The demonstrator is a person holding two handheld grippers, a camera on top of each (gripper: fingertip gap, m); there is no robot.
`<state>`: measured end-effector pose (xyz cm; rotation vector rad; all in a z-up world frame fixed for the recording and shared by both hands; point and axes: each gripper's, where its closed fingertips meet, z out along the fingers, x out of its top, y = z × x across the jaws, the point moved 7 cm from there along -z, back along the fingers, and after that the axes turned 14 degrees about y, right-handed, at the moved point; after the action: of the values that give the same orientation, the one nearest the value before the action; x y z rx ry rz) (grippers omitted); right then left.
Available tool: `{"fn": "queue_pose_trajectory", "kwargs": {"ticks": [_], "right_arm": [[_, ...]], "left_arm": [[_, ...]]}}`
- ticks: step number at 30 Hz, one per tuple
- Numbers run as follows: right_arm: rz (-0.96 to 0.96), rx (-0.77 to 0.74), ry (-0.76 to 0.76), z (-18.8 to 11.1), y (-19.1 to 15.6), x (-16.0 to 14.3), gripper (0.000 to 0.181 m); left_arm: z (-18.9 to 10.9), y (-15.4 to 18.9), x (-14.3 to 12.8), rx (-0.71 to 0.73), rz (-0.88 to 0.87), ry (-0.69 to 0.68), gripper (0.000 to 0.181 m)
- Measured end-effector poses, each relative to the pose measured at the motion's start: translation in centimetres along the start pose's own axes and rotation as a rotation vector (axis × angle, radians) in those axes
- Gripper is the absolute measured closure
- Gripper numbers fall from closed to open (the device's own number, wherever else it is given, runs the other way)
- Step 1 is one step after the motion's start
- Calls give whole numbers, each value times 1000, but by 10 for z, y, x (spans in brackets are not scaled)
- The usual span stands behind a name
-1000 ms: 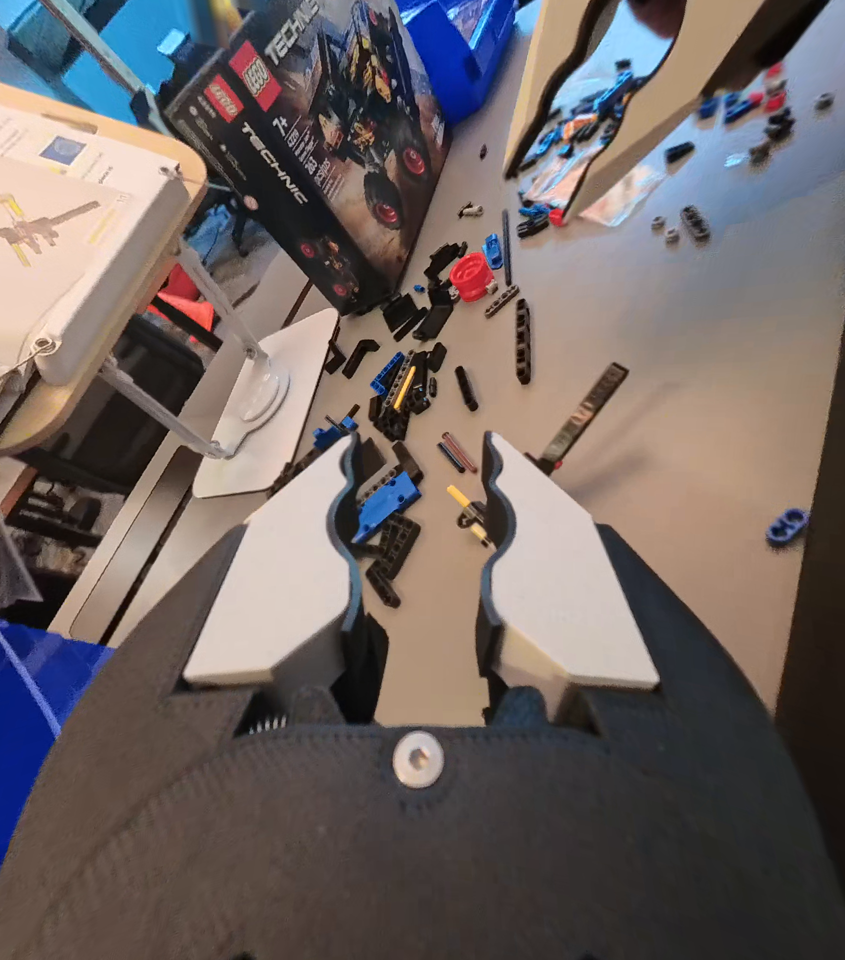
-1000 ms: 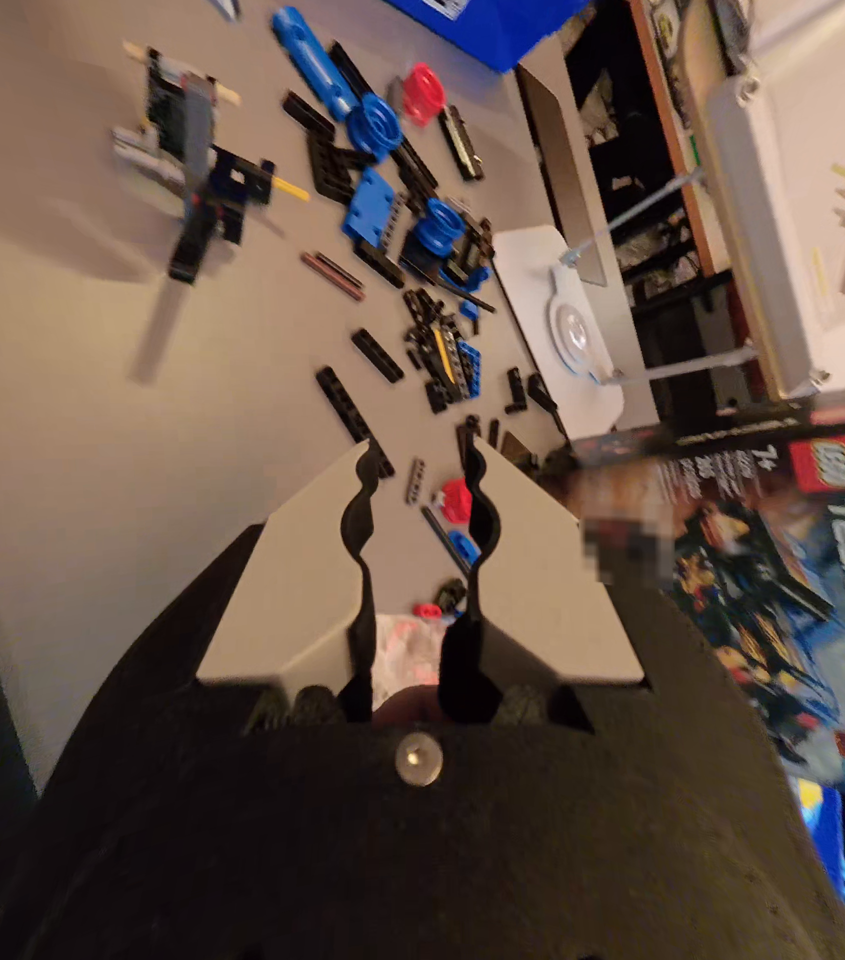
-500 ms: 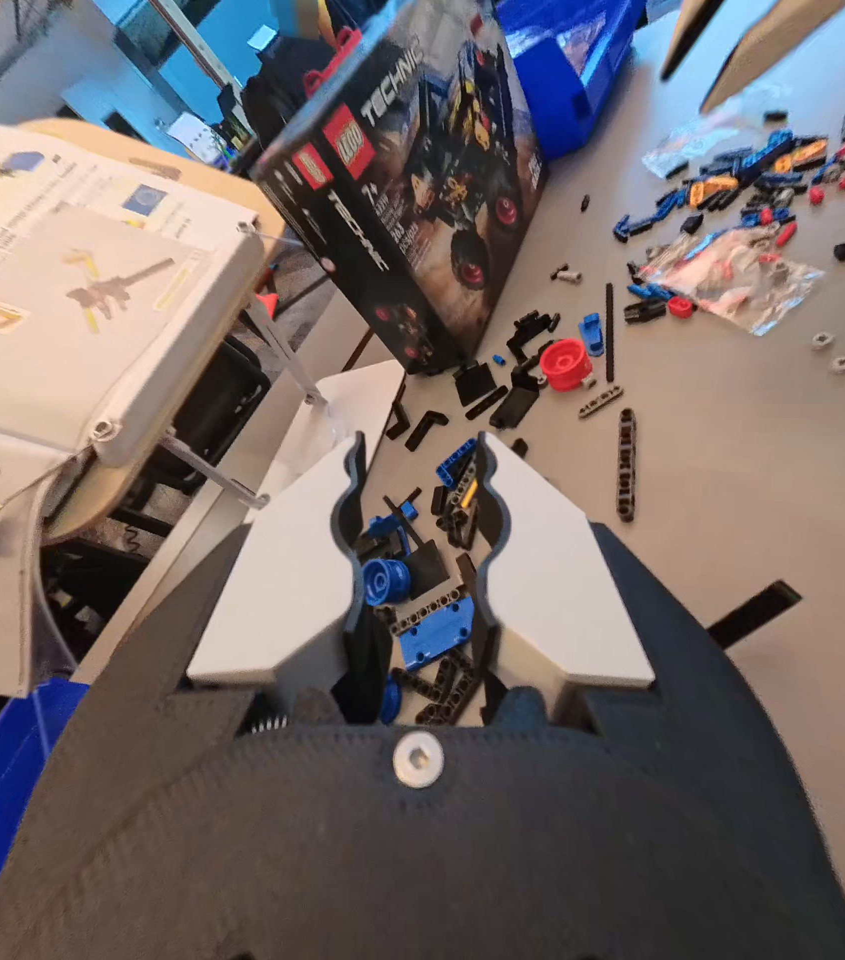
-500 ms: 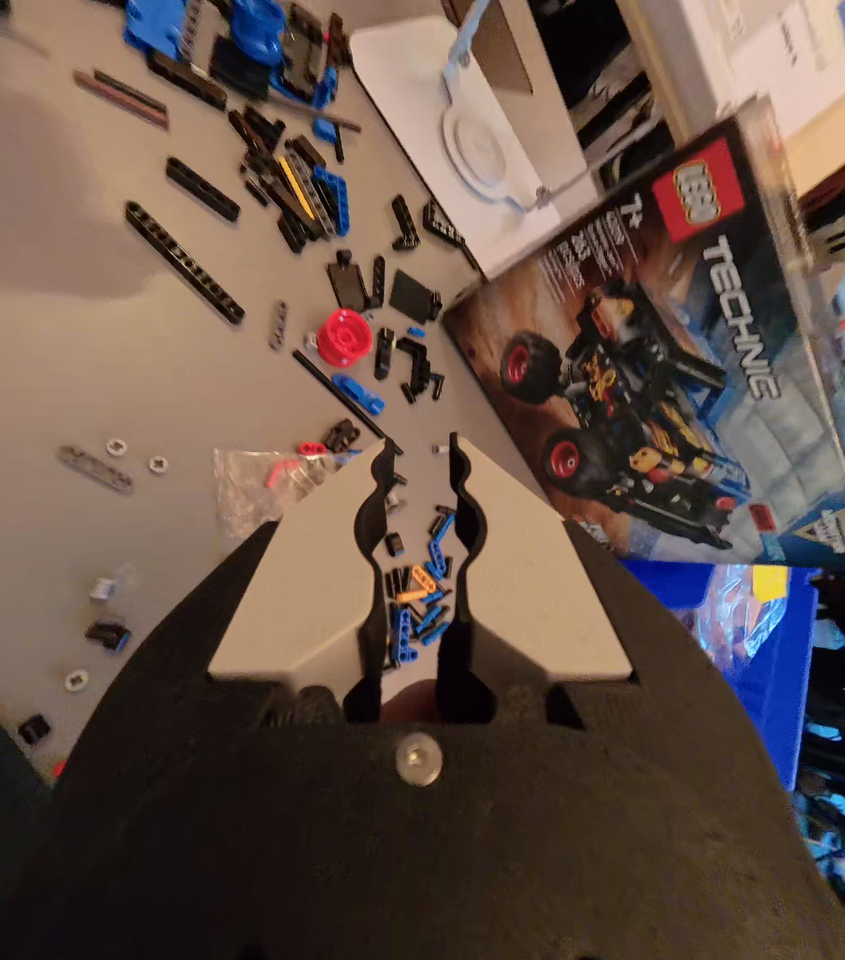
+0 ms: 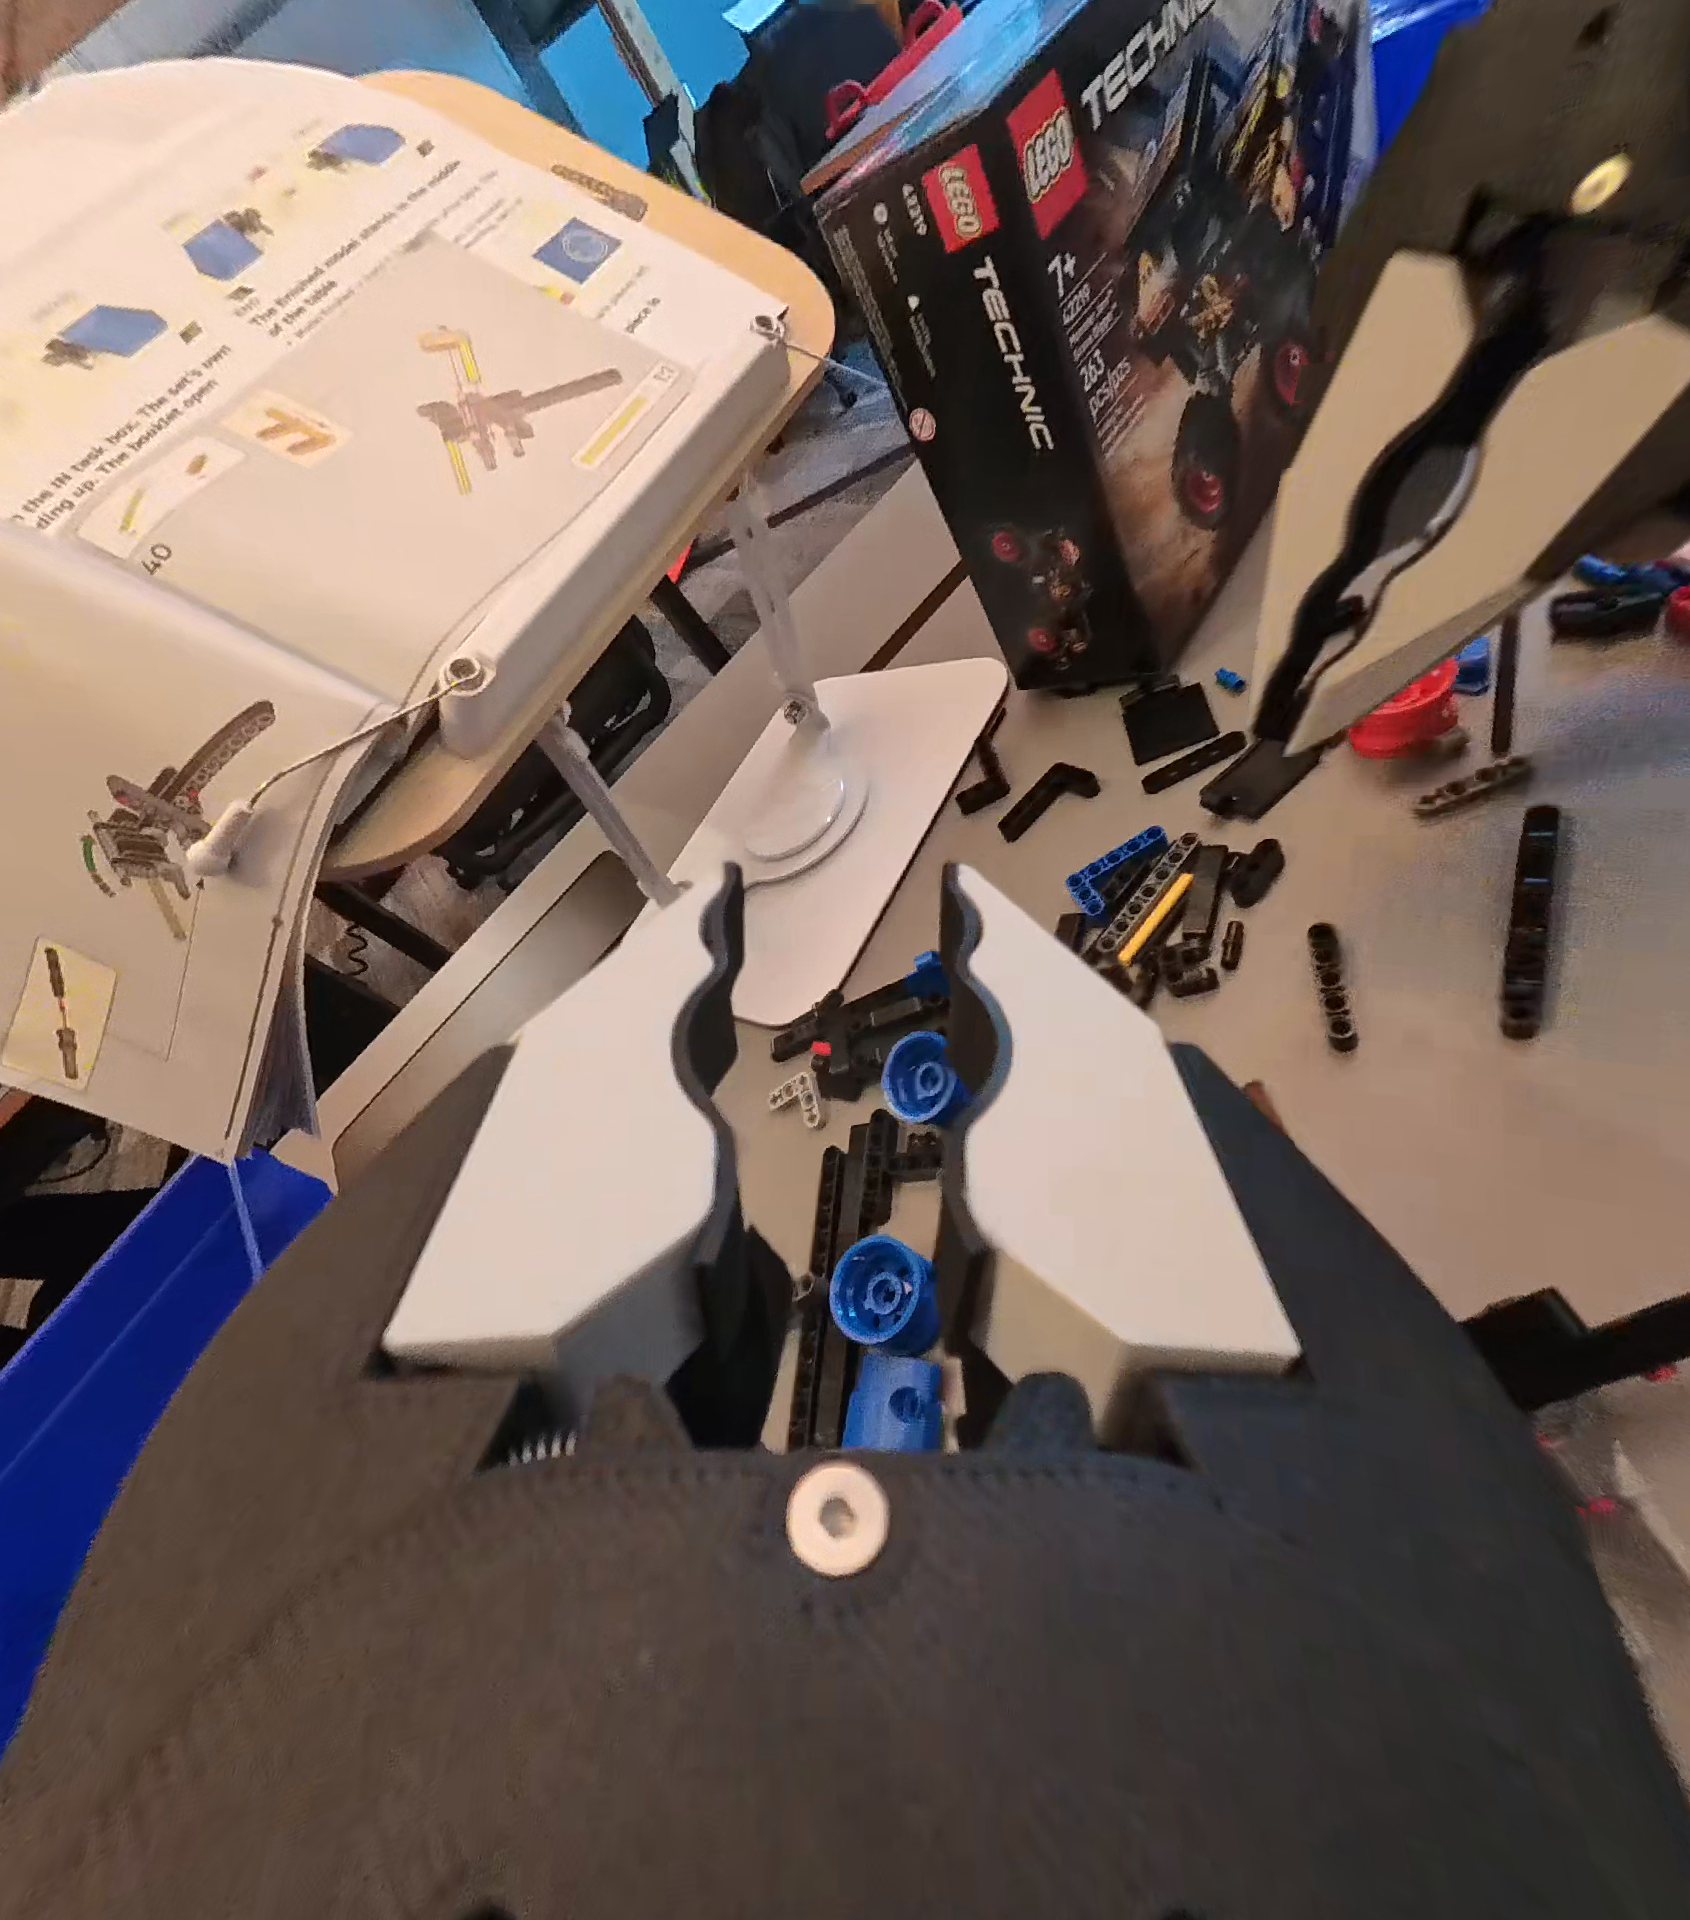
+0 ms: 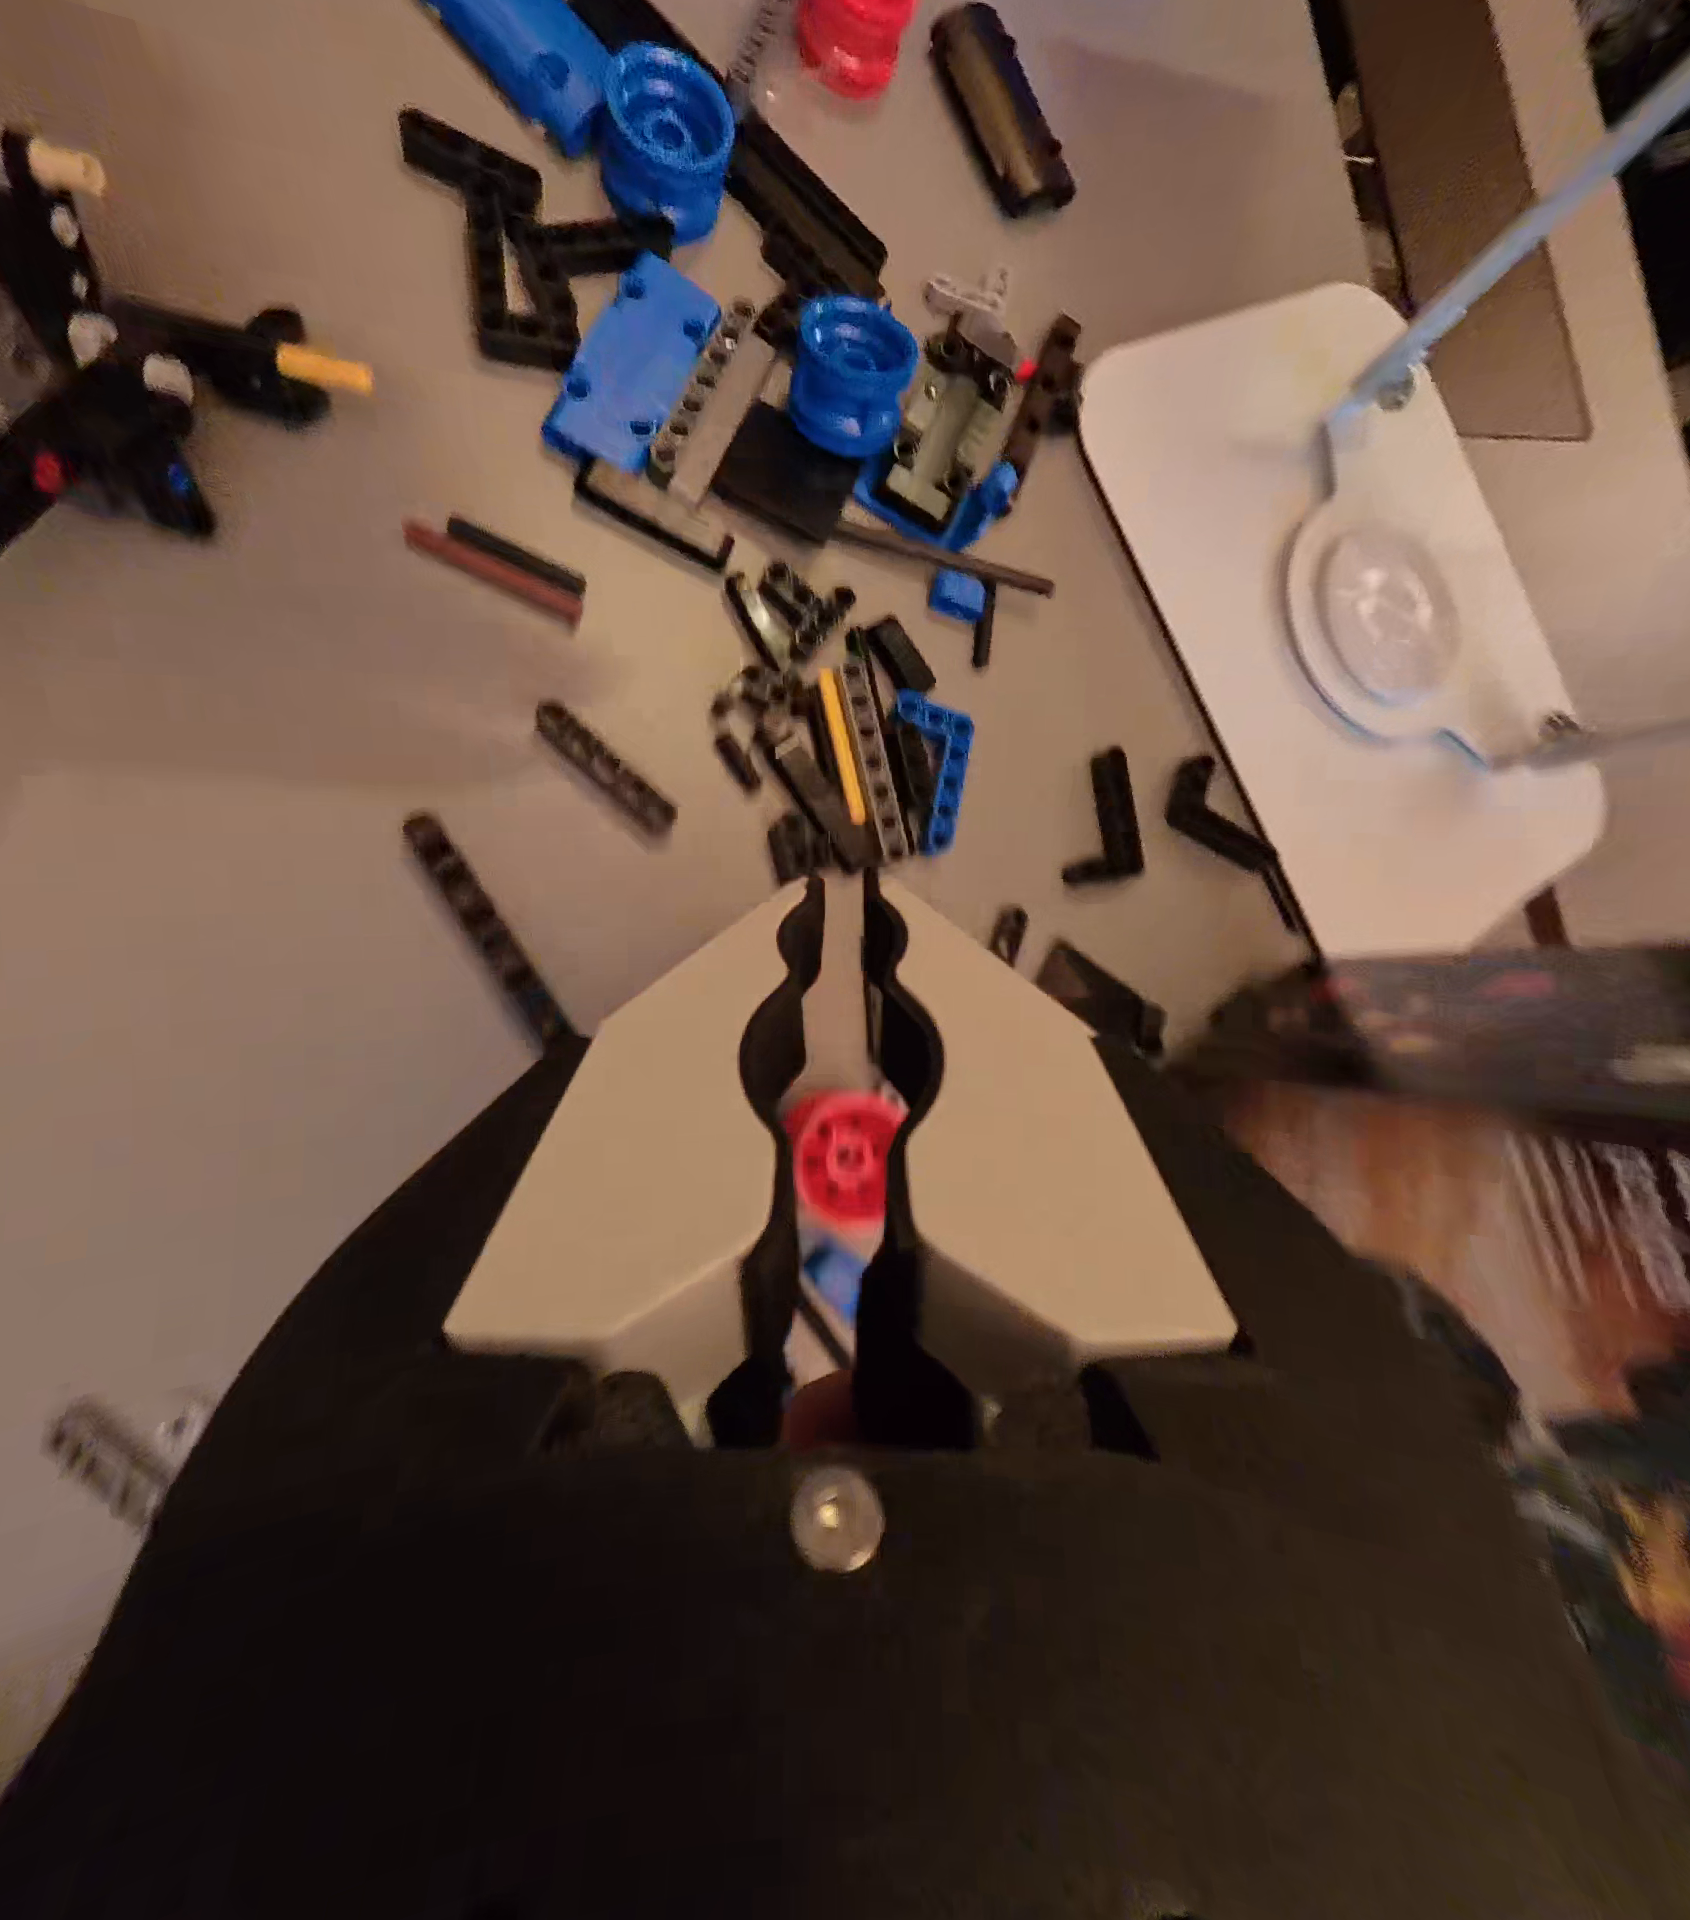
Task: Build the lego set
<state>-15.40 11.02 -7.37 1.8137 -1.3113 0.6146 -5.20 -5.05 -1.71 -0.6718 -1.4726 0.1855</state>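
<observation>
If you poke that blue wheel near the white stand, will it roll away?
Probably, if tipped: the blue wheel is round like a drum. Here it seems to rest on its flat end atop a heap of black pieces, so a poke may just slide or topple it. It looks small, light and stiff.

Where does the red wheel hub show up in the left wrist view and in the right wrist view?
Left wrist view: the red wheel hub lies on the table at upper right, just below the right gripper.
Right wrist view: it shows low between the fingers, on the table beneath them.
Shared landmark: the white stand base.
</observation>
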Motion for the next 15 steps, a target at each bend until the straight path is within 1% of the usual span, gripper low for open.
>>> {"fn": "queue_pose_trajectory", "kwargs": {"ticks": [3, 7, 9, 10, 15], "right_arm": [[52, 49, -2, 29, 7, 3, 181], [91, 129, -39, 51, 11, -3, 181], [87, 162, -75, 58, 9, -8, 181], [81, 154, -88, 61, 11, -10, 181], [90, 141, -79, 62, 17, -9, 178]], "left_arm": [[0, -2, -2, -1, -11, 3, 145], [1, 1, -4, -25, -20, 0, 145], [1, 2, -4, -32, -21, 2, 145], [1, 1, -4, -31, -24, 5, 145], [-4, -5, 1, -18, -49, 33, 145]]}}
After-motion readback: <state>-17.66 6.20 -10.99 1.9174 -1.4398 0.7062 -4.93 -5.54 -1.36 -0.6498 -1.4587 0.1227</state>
